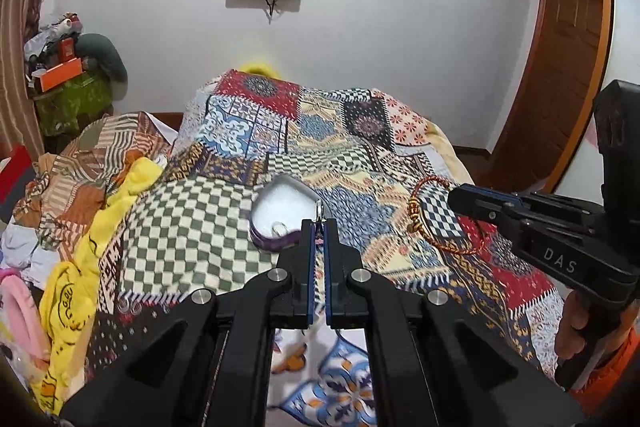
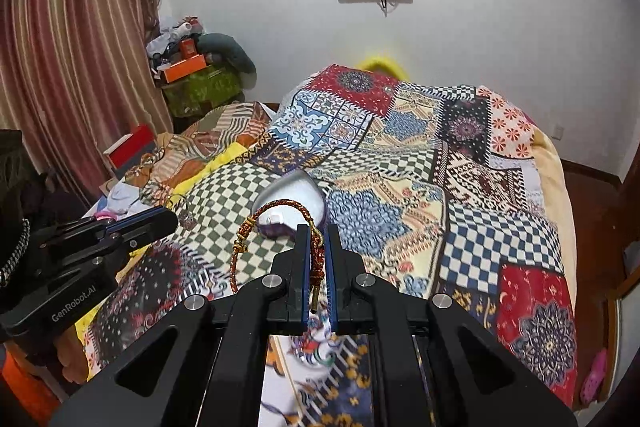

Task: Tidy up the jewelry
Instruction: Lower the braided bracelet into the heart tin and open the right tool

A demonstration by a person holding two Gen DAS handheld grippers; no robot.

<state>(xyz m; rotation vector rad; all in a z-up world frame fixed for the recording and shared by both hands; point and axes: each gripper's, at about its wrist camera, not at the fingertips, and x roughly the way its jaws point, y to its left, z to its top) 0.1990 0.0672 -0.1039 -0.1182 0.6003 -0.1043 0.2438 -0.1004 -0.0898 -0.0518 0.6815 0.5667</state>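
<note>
A heart-shaped box point(image 1: 272, 245) with a white inside and purple wall lies open on the patchwork quilt; a small ring point(image 1: 279, 227) rests in it. My left gripper point(image 1: 319, 223) hangs just in front of the box, shut on a small silver ring piece point(image 1: 319, 207). To the right, my right gripper point(image 1: 454, 195) is shut on a red and gold braided bracelet point(image 1: 414, 205) that dangles above the quilt. The right wrist view shows the bracelet point(image 2: 245, 231) pinched in the right gripper point(image 2: 318, 227), looping in front of the box point(image 2: 298, 187). At left is the left gripper point(image 2: 172, 217) with its ring piece point(image 2: 176, 202).
The quilt point(image 1: 400, 163) covers a bed that humps up toward the far wall. Crumpled clothes and a yellow cloth point(image 1: 72, 291) pile up at the left. A curtain point(image 2: 72, 47) hangs at the left and a wooden door point(image 1: 568, 67) stands at the right. A hand point(image 1: 576, 331) grips the right gripper's handle.
</note>
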